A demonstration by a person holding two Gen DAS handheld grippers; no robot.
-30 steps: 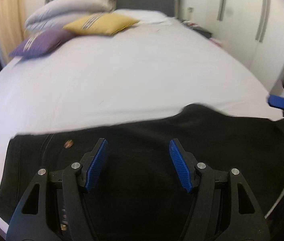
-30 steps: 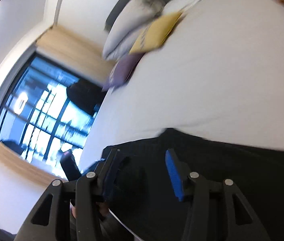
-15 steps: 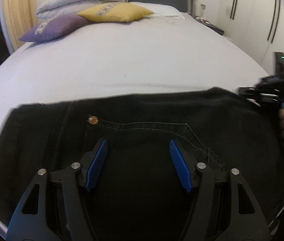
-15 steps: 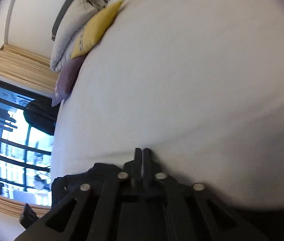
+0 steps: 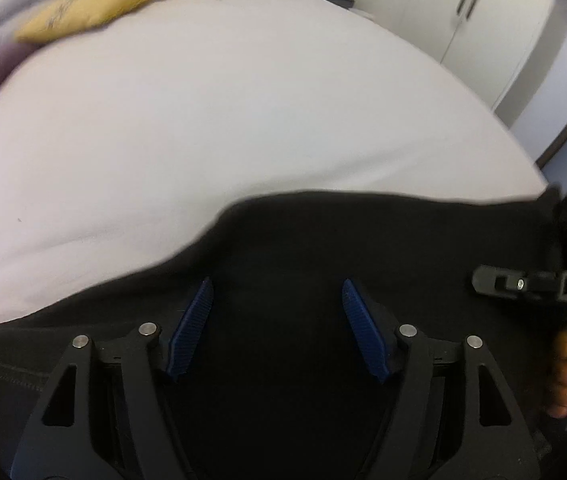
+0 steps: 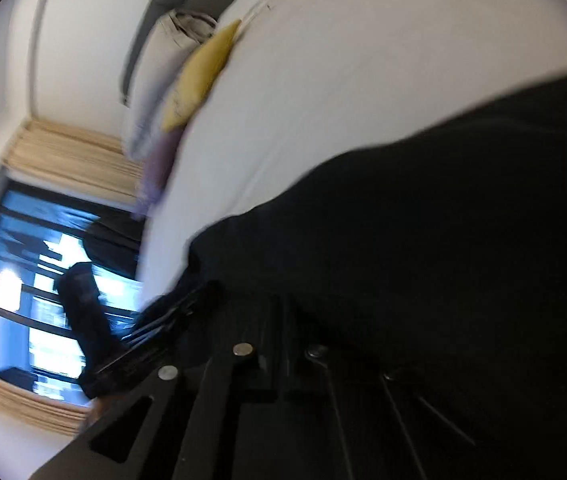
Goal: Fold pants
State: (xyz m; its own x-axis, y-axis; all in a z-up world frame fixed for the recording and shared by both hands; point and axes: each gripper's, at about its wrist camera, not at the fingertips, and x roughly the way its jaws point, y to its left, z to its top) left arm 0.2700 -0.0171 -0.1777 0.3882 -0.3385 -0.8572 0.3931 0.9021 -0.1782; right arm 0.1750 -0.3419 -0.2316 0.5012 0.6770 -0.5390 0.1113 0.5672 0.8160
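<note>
Left wrist view: the left gripper point(image 5: 275, 326) hangs with its blue pads spread wide and nothing between them, directly above the black pants point(image 5: 363, 248), which lie on the near part of the white bed point(image 5: 223, 100). The cloth's long axis runs across, left to right, its far edge rising toward the right, where the right gripper point(image 5: 539, 286) shows at the frame's edge. Right wrist view: blurred, but the right gripper's fingers look drawn together with dark pants point(image 6: 443, 220) draped over them, so it appears clamped on cloth. My read: the right hand leads the fold, carrying along that long axis toward the left.
</note>
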